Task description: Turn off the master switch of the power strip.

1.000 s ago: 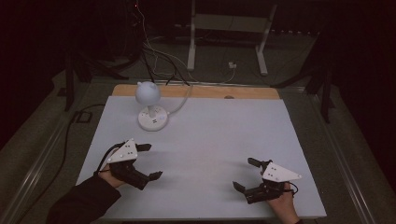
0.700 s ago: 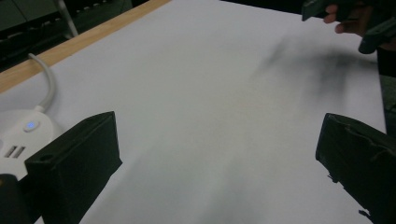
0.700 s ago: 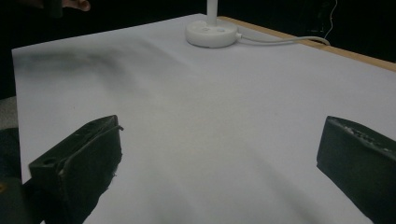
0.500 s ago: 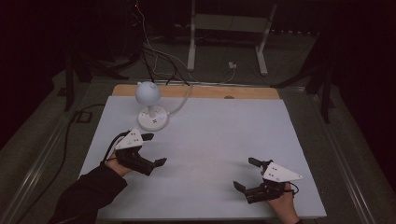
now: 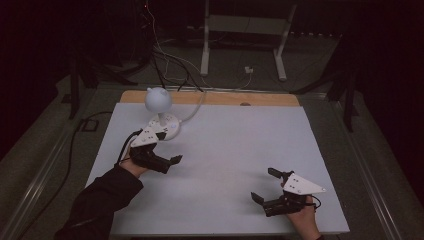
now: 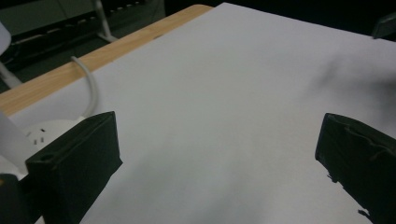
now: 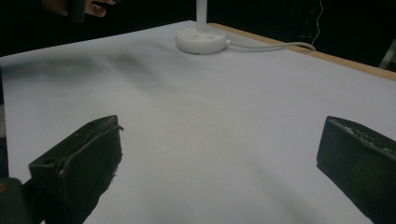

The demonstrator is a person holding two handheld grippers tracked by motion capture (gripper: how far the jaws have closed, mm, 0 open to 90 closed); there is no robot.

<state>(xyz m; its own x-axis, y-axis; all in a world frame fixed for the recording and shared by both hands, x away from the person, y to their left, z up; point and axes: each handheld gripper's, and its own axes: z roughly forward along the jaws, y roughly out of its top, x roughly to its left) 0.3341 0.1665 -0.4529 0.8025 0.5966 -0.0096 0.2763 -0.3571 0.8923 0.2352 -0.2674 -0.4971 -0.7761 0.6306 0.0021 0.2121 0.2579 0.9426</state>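
While both jaws gape, left gripper [image 5: 167, 150] just beside white lamp [image 5: 161, 112], right gripper [image 5: 265, 185] well apart, spread.

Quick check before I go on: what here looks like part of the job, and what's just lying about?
In play, likely: white desk lamp; left gripper, open, beside its base; right gripper, open.

Lying about: white stand, floor cables beyond the table.

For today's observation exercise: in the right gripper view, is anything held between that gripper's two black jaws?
No. The right gripper has its jaws spread wide with nothing but the bare white table between them.
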